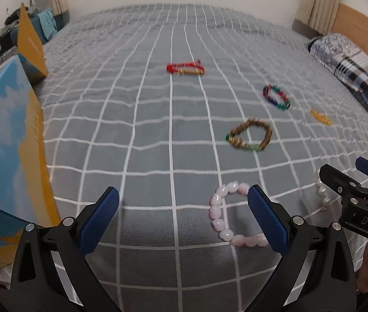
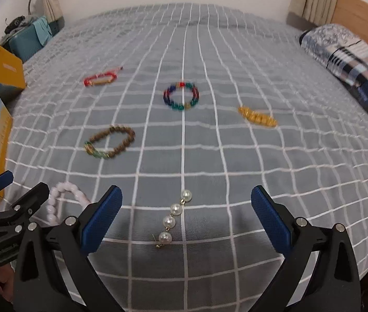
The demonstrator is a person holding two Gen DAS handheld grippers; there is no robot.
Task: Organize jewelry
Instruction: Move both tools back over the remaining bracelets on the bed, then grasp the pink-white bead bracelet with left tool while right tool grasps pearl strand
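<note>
**Jewelry Layout on Bed, Both Hand-Held Grippers Spread**

The left hand-held gripper (image 1: 183, 213) has its jaws spread wide and holds nothing. The pink bead bracelet (image 1: 232, 217) lies on the checked bedspread (image 1: 132, 130) at its right finger (image 1: 267, 221), partly hidden behind it.

The right hand-held gripper (image 2: 186, 213) is likewise spread and empty. The pearl strand (image 2: 173, 219) lies between its fingers, touching neither.

Farther out on the bedspread, well apart from each other:
- brown bead bracelet (image 2: 111, 141), with a green section
- multicolour bead bracelet (image 2: 181, 96)
- gold chain piece (image 2: 258, 117)
- red cord bracelet (image 2: 102, 78)

A blue-and-yellow box (image 1: 7, 161) stands at the left edge of the bed, with a yellow box (image 1: 31, 44) beyond it. A patterned pillow (image 2: 350, 62) lies at the right.
</note>
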